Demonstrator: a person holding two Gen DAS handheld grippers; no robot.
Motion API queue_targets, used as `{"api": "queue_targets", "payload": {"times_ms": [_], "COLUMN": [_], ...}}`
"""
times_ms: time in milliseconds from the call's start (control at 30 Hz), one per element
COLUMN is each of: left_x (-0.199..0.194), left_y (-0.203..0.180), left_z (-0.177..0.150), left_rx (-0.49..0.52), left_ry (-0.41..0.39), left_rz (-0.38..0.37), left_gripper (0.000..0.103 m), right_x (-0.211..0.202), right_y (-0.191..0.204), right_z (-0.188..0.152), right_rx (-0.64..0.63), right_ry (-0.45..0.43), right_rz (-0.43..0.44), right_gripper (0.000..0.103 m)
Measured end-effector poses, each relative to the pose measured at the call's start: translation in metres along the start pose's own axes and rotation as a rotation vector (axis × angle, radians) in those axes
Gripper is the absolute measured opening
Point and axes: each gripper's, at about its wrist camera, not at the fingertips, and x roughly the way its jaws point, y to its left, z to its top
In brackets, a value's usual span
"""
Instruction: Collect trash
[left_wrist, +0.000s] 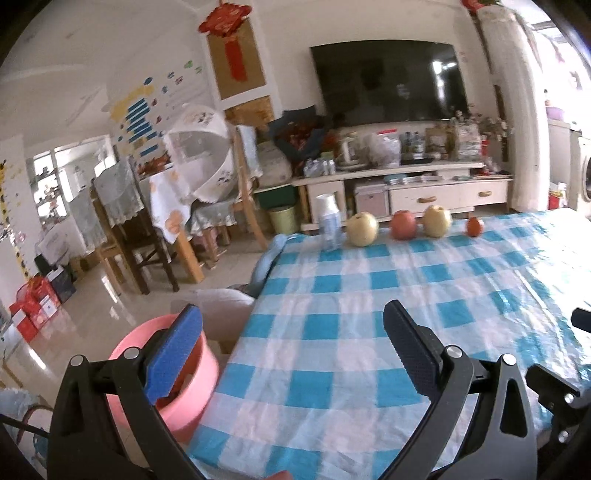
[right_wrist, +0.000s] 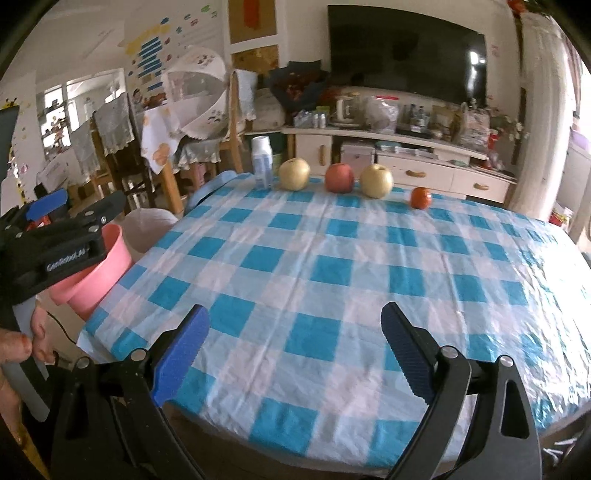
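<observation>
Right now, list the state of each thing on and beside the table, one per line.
Left gripper: open, empty.
Right gripper: open, empty.
Bottle: upright at the far edge.
Pale apples: resting, untouched.
Red apple: resting between them.
Small red fruit: resting, apart.
Pink bin: upright beside the table.

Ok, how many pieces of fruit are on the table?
4, in a row along the far edge: yellow apple, red apple, second yellow apple, small red-orange fruit rightmost.
</observation>
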Motion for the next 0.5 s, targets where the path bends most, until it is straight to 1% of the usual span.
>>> {"api": "queue_targets", "payload": {"times_ms": [300, 433, 500], "left_x": [-0.033, -0.045, -0.051], "left_y": [-0.033, -0.043, -0.046], "left_z": [0.0, 0.001, 0.001], "left_rx": [0.0, 0.008, 0.007], "left_ry": [-0.023, -0.034, -0.037], "left_rz": [-0.1, -0.118, -0.11], "left_gripper": [0.099, 0.099, 0.099], "right_x": [-0.045, -0.065, -0.073], "right_y": [-0.021, -0.025, -0.026], "right_z": [-0.008, -0.01, -0.01], "right_rx": [0.012, 0.009, 0.004], "right_ry": [-0.062, -0.092, -0.106], "right_rz": [-0.07, -0.097, -0.111], "right_gripper": [0.093, 0.093, 0.093]}}
